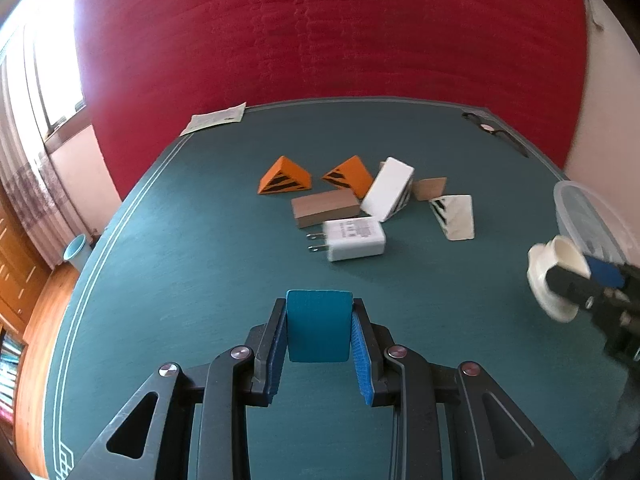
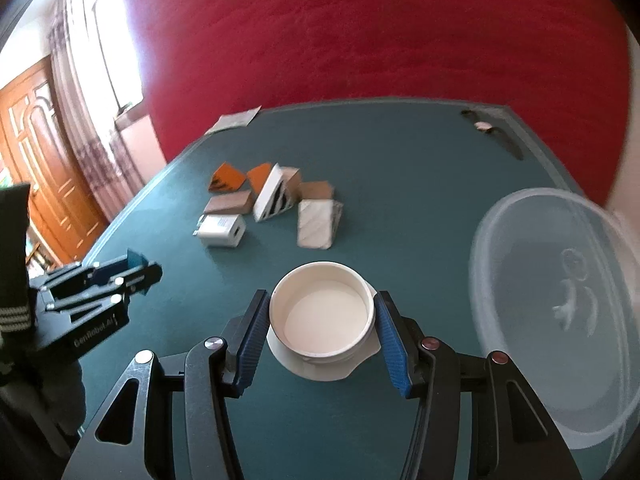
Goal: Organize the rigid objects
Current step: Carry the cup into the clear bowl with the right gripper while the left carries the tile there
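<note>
Green table (image 1: 168,264) before a red wall (image 1: 320,32).
Left claw (image 1: 320,328) clamps a teal block (image 1: 319,325); right claw (image 2: 322,312) grips a white cup (image 2: 322,312); blocks (image 1: 326,208) mid-table.

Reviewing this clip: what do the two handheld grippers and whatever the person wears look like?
Both the left gripper and right gripper are black linkage frames with round silver and dark-red pivot bolts, triangular cut-outs, and ribbed blue pads lining the jaws. From the right wrist view, the left gripper's side carries white "GenRobot.AI" lettering. Beside it shows a dark knitted cuff with white stripes. No cables are visible.
</note>
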Demonstrator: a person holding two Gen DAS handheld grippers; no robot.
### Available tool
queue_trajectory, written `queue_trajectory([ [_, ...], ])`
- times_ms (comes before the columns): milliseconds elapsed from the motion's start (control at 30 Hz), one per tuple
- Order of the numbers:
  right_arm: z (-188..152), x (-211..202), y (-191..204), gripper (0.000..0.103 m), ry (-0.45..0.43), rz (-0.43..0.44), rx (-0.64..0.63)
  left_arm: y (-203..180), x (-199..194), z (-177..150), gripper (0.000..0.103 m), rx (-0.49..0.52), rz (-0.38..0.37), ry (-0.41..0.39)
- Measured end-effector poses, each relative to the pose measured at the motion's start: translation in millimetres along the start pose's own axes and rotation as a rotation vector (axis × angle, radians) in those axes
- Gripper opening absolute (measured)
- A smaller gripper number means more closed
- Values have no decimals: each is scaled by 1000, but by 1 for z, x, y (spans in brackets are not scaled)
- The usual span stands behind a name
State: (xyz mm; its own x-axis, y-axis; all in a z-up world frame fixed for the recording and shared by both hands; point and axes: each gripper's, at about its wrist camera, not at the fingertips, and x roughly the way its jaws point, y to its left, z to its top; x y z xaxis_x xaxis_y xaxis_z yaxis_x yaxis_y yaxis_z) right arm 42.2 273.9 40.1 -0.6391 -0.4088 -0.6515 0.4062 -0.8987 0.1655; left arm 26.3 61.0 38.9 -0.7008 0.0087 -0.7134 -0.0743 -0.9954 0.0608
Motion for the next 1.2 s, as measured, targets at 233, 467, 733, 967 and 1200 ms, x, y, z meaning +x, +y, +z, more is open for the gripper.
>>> queue_trajectory([
  [233, 10, -27, -46, 54, -82, -122, 93, -10, 6, 6, 31, 26, -25, 0],
  [467, 10, -44, -108, 54, -111, -300, 218, -26, 6, 15, 31, 61, -56, -14],
  [733, 5, -57, -158, 54, -110, -476, 296, -50, 5, 23, 31, 108, -86, -34],
  [967, 2, -53, -172, 54, -110, -605, 284, -73, 2, 29, 31, 150, -113, -51],
  [1200, 0, -52, -168, 55, -123, -653, 284, -91, 2, 36, 31, 180, -136, -63],
])
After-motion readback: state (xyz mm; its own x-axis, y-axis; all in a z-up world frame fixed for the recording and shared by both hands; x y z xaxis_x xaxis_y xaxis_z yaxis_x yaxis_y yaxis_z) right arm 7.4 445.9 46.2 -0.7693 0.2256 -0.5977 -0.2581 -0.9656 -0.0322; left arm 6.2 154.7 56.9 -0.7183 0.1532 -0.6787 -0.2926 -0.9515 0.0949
